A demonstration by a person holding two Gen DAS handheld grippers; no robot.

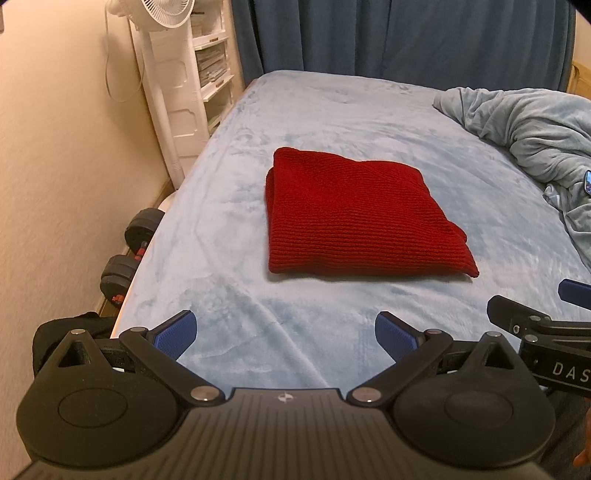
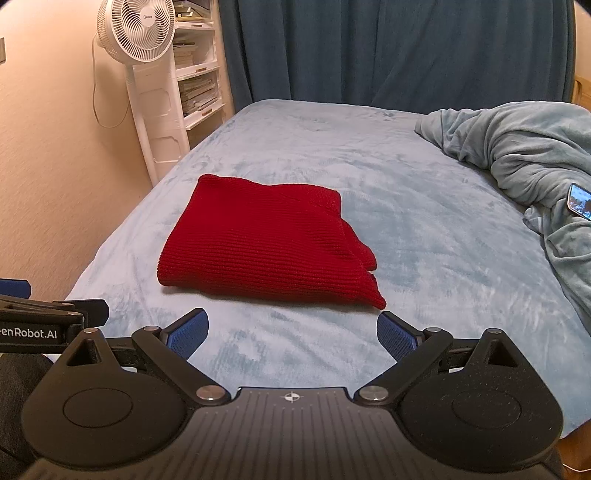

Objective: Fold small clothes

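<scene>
Your view is filled by a wide bed covered in a pale blue plush fleece sheet. A dark blue curtain hangs across the top of the frame, and a crumpled pale blue fleece blanket is heaped at the right edge. A white standing fan occupies the upper left.

The red ribbed knit garment lies near the middle of both views, flat on the sheet, folded into a rough square. It looks close to finished.

It will likely feel soft, limp and fairly thick, light to lift but prone to sagging and unfolding if you raise it by one corner. It should not slip. If you tidy it, take the loose layered edges at its lower right corner, where the folds jut out unevenly.

Your left gripper sits at the bottom of its frame, blue pads spread wide, holding nothing. Your right gripper is likewise wide apart and empty, just short of the garment's near edge.

A phone on the blanket is cut off. The garment's underside and type cannot be made out.
</scene>
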